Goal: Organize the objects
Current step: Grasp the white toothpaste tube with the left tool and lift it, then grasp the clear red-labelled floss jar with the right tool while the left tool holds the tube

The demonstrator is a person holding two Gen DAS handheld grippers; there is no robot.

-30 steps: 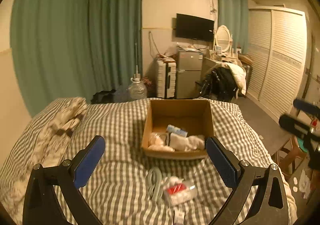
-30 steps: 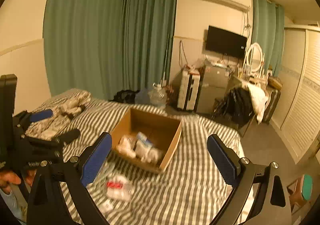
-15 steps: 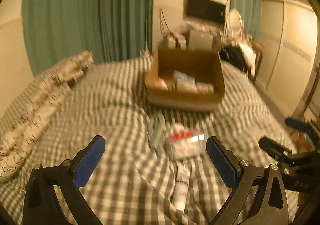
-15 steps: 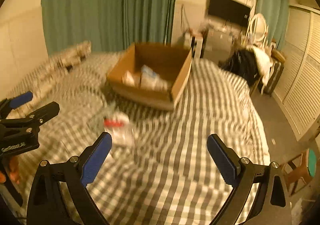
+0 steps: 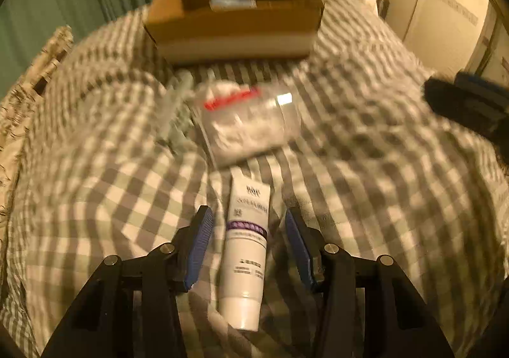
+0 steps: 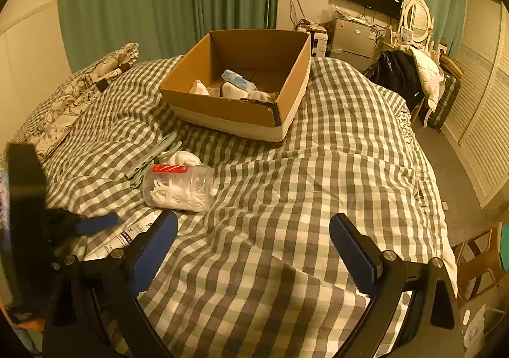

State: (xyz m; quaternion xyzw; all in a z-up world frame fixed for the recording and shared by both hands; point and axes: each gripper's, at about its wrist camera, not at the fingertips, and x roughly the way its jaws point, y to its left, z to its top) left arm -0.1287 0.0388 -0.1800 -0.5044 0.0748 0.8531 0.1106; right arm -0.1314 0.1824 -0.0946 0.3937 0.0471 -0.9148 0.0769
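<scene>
A white tube (image 5: 245, 246) with a purple band lies on the checked bedspread, between the blue pads of my left gripper (image 5: 247, 224); the jaws stand a little apart from its sides. Its end shows in the right wrist view (image 6: 127, 235). Beyond it lie a clear tub of white picks with a red label (image 5: 246, 121) (image 6: 178, 187) and a pale green hanger (image 6: 152, 157). The open cardboard box (image 6: 241, 109) (image 5: 235, 30) holds several items. My right gripper (image 6: 253, 246) is open and empty above the bedspread.
A patterned pillow (image 6: 76, 97) lies at the bed's left. The bed's right edge drops to the floor (image 6: 458, 186). A chair with clothes (image 6: 410, 78), a small fridge (image 6: 353, 39) and wardrobe doors (image 6: 486, 122) stand beyond.
My left gripper has dropped forward and down to the tube and narrowed around it. My right gripper has tilted down toward the bed. The left view is blurred by motion.
</scene>
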